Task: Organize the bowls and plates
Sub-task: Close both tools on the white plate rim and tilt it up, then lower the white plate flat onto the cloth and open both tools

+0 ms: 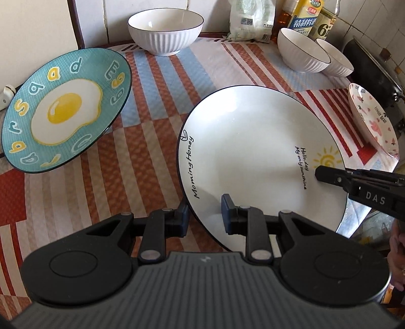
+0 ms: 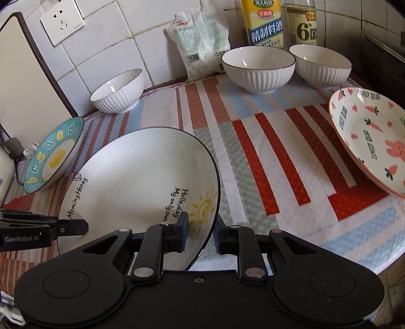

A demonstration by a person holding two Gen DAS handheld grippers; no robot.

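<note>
A white plate (image 1: 253,151) lettered "Morning Honey" lies at the table's near middle, also in the right wrist view (image 2: 131,177). My left gripper (image 1: 205,215) straddles its near left rim, one finger inside, one outside, with a gap. My right gripper (image 2: 201,229) straddles its right rim the same way and shows in the left view (image 1: 329,174). A teal egg plate (image 1: 65,108) sits left. A pink rabbit plate (image 2: 372,136) sits right. Three white ribbed bowls (image 1: 164,27) (image 2: 258,68) (image 2: 321,65) stand at the back.
A striped cloth (image 2: 253,157) covers the table. A white bag (image 2: 202,40) and two bottles (image 2: 263,22) stand against the tiled wall. A dark stove (image 1: 374,68) is at the far right. A board (image 2: 25,76) leans at the left.
</note>
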